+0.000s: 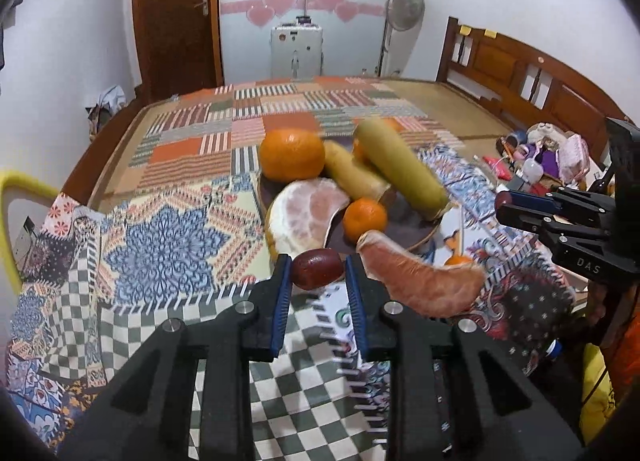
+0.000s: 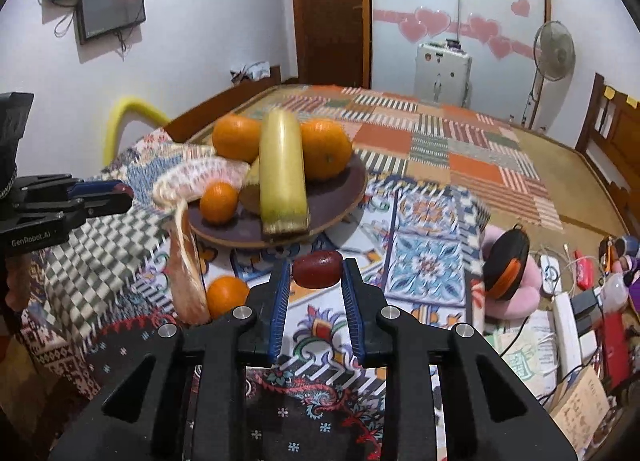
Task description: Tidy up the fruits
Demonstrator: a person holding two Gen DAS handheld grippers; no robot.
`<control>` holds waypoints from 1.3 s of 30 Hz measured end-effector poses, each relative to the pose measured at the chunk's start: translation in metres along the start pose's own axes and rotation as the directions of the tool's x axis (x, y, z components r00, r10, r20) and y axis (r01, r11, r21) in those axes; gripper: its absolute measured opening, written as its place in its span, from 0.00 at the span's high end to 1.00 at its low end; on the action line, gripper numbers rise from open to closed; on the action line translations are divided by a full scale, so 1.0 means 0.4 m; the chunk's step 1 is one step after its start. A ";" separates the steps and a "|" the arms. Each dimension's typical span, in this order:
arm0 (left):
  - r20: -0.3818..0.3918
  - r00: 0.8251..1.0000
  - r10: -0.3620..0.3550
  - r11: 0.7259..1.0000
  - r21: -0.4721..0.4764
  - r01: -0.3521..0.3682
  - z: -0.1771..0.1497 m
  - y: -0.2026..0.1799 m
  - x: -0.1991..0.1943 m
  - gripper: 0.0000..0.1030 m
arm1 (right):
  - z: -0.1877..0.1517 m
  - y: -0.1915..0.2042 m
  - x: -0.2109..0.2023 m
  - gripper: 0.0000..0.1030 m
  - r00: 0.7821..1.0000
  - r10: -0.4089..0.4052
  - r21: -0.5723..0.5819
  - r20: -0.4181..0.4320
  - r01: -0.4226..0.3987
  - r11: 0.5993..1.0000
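My left gripper (image 1: 318,273) is shut on a dark red date (image 1: 316,272), held just above the cloth in front of the brown plate (image 1: 420,239). My right gripper (image 2: 316,273) is shut on another red date (image 2: 317,269), near the plate's front edge (image 2: 280,243). The plate holds oranges (image 1: 292,155), a small mandarin (image 1: 365,219), yellow-green cane pieces (image 1: 400,167) and a peeled pomelo wedge (image 1: 300,213). A second pomelo wedge (image 1: 420,281) and a mandarin (image 2: 226,295) lie on the cloth beside the plate.
A patchwork cloth (image 1: 168,245) covers the bed, with a woven mat (image 1: 448,101) behind. Clutter, cables and an orange-black spool (image 2: 506,265) lie to the right. A wooden headboard (image 1: 520,77), a fan (image 1: 404,5) and a yellow chair (image 2: 132,113) stand around.
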State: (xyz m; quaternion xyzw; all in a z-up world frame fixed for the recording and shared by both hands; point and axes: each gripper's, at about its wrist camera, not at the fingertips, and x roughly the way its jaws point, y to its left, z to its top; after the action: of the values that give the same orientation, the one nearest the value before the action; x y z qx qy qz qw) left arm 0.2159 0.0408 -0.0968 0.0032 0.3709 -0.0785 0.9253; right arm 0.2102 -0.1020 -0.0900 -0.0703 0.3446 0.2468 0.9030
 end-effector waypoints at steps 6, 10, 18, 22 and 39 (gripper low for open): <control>0.049 0.999 -0.005 1.000 0.011 0.004 0.050 -0.023 -0.010 0.74 | 0.039 0.000 -0.016 0.77 0.998 -0.005 0.002 0.055 0.005 1.000; 0.079 0.997 -0.014 1.000 0.020 0.012 0.086 -0.041 -0.005 0.74 | 0.060 -0.003 -0.010 0.77 0.997 -0.003 0.003 0.076 0.003 1.000; 0.081 0.996 -0.025 1.000 0.021 0.023 0.127 -0.055 0.047 0.74 | 0.093 -0.005 0.035 0.77 0.996 -0.010 0.001 0.084 0.010 1.000; 0.054 0.998 -0.020 1.000 0.007 0.020 0.137 -0.046 0.091 0.74 | 0.110 -0.009 0.068 0.77 0.997 -0.019 -0.007 0.074 0.019 1.000; -0.003 1.000 -0.016 1.000 -0.008 0.016 0.127 -0.023 0.203 0.74 | 0.124 -0.013 0.180 0.76 0.999 -0.034 -0.025 -0.010 0.034 0.999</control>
State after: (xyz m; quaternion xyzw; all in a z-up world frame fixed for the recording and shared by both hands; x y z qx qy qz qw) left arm 0.3073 0.0168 -0.1152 -0.0031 0.3728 -0.0843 0.9241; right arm 0.2879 -0.0633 -0.1003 -0.0886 0.3448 0.2353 0.9044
